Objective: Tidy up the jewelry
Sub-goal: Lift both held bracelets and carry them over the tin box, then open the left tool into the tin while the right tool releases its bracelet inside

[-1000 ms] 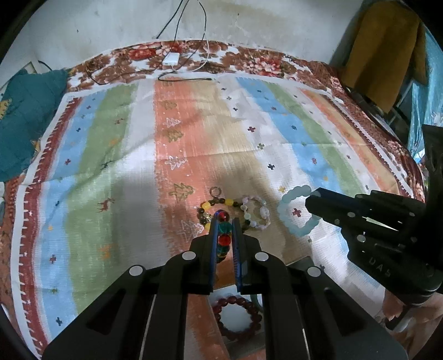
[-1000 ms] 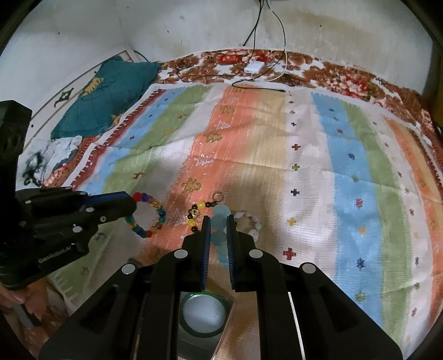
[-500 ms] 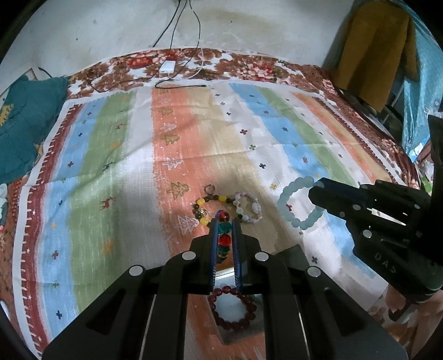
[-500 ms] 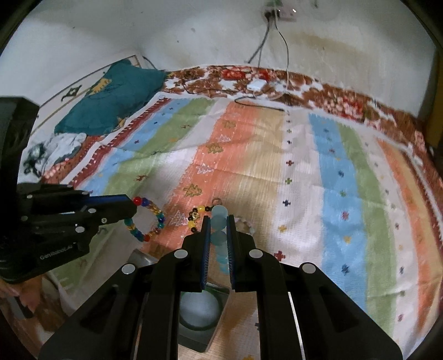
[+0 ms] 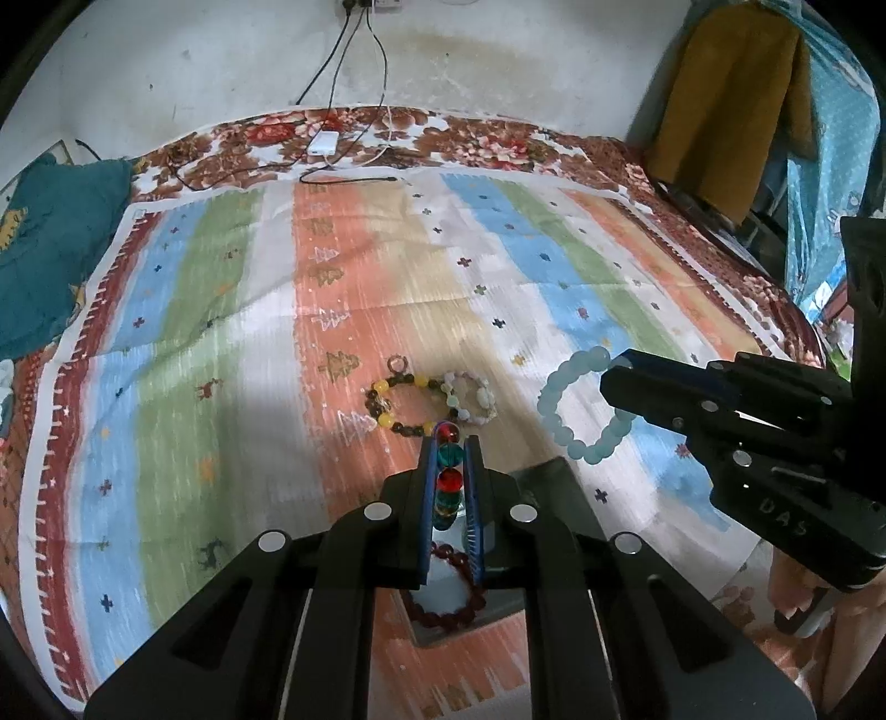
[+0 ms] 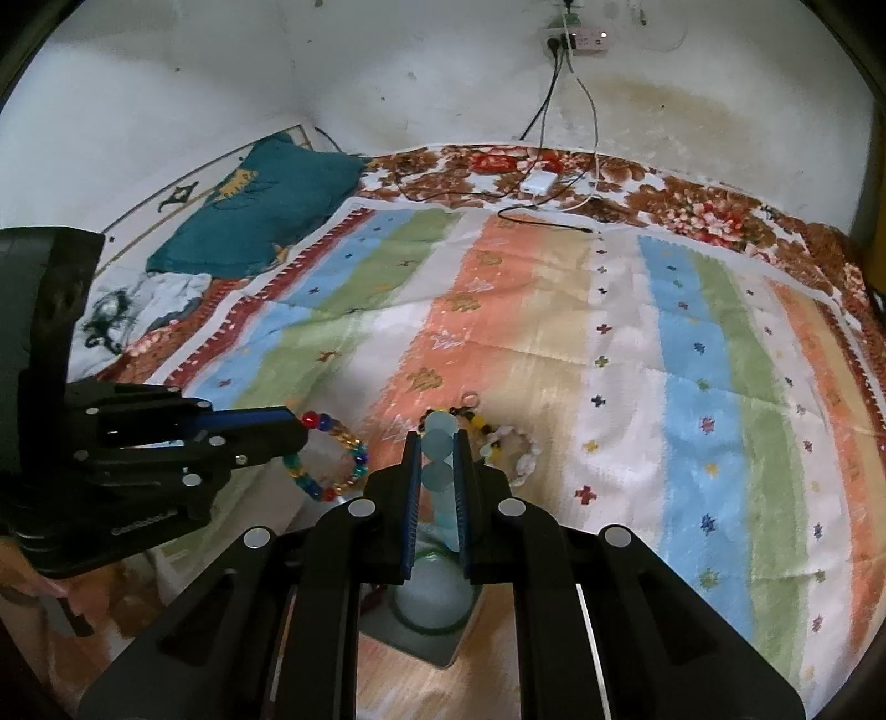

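Left wrist: dark-red bracelet (image 5: 446, 598) inside grey tray (image 5: 559, 487).

Stained white wall (image 6: 387, 77) with a socket (image 6: 576, 39), striped cloth (image 5: 221, 332) over a floral bedspread (image 5: 470, 138)

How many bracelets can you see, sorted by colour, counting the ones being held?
Multicolour: 1
Pale blue: 1
Dark red: 1
Yellow and dark: 1
White and pastel: 1
Green bangle: 1
Total: 6
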{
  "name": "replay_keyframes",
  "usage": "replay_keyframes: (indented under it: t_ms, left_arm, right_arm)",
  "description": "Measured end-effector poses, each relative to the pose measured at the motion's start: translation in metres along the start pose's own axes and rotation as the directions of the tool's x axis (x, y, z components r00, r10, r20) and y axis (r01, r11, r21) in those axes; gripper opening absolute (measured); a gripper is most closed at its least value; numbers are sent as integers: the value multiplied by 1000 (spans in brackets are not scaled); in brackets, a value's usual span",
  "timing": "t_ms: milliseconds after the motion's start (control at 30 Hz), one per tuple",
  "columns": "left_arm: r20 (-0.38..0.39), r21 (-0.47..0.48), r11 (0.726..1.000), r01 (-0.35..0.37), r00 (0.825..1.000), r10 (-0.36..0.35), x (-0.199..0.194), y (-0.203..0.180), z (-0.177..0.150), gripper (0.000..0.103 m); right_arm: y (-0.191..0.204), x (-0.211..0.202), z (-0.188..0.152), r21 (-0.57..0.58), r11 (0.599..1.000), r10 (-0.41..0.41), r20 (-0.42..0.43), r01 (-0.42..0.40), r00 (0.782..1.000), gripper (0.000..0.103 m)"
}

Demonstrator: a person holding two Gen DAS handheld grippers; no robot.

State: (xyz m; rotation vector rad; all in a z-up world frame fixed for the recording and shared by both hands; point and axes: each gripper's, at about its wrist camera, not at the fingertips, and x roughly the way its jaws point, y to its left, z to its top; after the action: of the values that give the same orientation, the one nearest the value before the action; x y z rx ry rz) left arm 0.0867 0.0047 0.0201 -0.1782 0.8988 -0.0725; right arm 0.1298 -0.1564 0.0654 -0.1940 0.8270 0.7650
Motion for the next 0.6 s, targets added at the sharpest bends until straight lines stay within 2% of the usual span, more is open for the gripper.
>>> replay_keyframes:
  t_ms: [267,533,600]
  left_arm:
    - [-18,13,1000,4,1000,-4,-2,-8,-15,9]
    - [-68,6,1000,10,998,-9,5,-10,-23,9]
    - [-67,-3,1000,-3,998,3,5,-8,-22,13]
  right_arm:
    - [9,-2,-18,-7,999,42,-37,-42,998,12]
    - [15,4,-28,-16,997,75,-87,-77,993,13]
    - [13,7,-29,-9,998,64,-93,-65,994,14]
